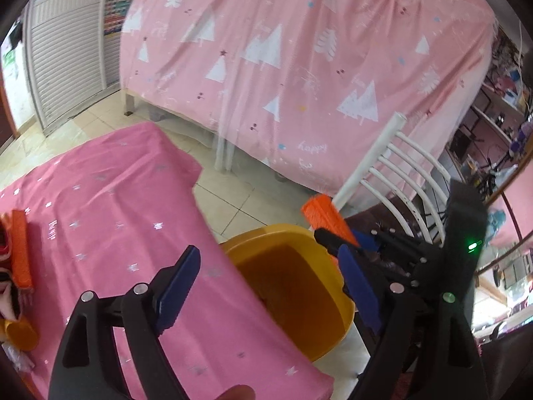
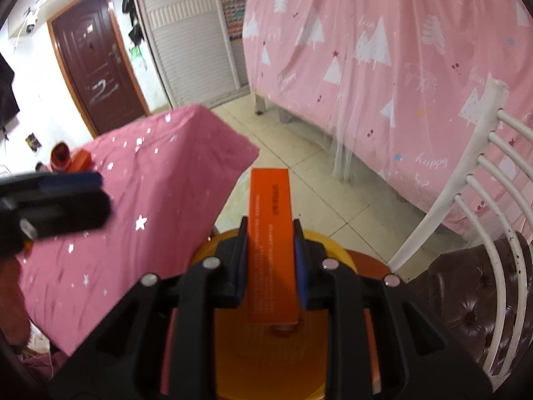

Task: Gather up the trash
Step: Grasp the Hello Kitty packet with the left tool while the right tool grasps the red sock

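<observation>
Right claw [image 2: 270, 263] clamping orange box [image 2: 271, 226] over yellow bin [image 2: 353, 260]

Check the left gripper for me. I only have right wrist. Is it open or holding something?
Observer: The left gripper is open, with nothing between its fingers.
Operator: Good. What's in the bin before I drop the orange box?
Observer: No trash in the part of the yellow bin that shows in left wrist.
Operator: Any other trash?
Observer: What looks like a yellow cup lies on the table, at the left edge of that view.
</observation>
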Motion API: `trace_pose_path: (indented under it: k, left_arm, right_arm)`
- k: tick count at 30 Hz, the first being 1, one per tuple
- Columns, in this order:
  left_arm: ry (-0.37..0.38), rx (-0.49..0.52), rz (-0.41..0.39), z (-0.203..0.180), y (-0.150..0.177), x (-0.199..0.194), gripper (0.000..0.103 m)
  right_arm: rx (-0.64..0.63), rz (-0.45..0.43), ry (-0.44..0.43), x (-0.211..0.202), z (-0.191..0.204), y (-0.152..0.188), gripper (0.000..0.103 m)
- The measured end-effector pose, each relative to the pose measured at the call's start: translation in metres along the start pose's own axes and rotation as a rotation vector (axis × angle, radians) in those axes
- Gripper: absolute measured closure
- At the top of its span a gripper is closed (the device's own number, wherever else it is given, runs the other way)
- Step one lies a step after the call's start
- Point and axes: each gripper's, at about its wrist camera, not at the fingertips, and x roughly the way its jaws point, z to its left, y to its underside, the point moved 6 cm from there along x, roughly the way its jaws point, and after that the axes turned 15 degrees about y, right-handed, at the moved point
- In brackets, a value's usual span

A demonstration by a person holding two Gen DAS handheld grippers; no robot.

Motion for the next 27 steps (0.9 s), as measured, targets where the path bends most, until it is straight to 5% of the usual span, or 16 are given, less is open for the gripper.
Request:
trace_pose_path:
  k: [2,3,13,27]
  left_arm:
    - [-0.013,-0.006,-0.014,0.006,0.000,-0.012,0.024]
    - [-0.017,-0.008,-0.022,0.009,0.000,-0.020,0.024]
    - [-0.113,-0.015,-0.146,0.053,-0.005,-0.108,0.021]
    - [-0.271,-0.119,-0.234,0.164,0.009,-0.219,0.020]
  right_arm:
    - [-0.002,0.006,0.011,0.002,0.003,0.001,0.041]
    - [-0.001,0.001,0.021,0.003,0.004,0.000,0.037]
    - [-0.007,-0.038,-0.007,-0.018,0.036,-0.011,0.036]
    - [-0.169,-0.112,-0.119,-0.046,0.170,-0.056,0.036]
